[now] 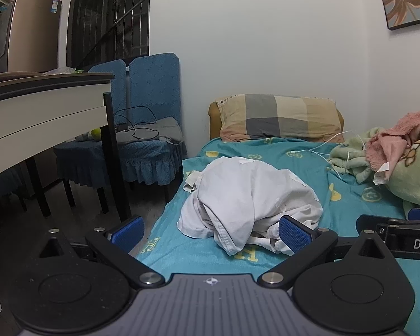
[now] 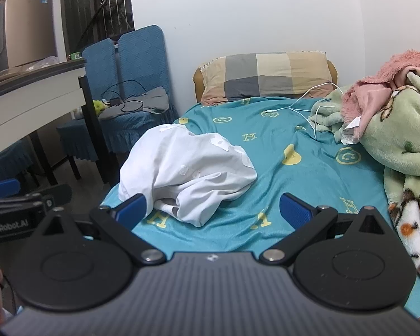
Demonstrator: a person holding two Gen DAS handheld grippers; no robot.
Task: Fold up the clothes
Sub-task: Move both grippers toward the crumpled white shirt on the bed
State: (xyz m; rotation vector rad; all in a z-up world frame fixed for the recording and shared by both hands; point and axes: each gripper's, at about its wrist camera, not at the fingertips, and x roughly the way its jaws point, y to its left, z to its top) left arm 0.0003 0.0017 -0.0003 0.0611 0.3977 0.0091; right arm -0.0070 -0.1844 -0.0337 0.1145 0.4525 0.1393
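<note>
A white garment [image 1: 246,204] lies heaped and unfolded near the bed's [image 2: 280,140] left edge, toward its foot. The left tool [image 1: 211,229] and right tool [image 2: 212,210] hover before it, jaws spread and empty, apparently positioned to take hold of the cloth.

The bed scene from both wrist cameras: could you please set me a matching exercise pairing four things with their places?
Things:
1. crumpled white garment
2. checked grey-and-beige pillow
3. fluffy pink blanket
4. black cable with adapter

Places:
A. on the blue-covered chair seat
B. at the head of the bed, against the wall
C. heaped on the pale green blanket
D. on the turquoise bedsheet, near the bed's left edge

Pairs: 1-D, 2-B, 3-C, 4-A
</note>
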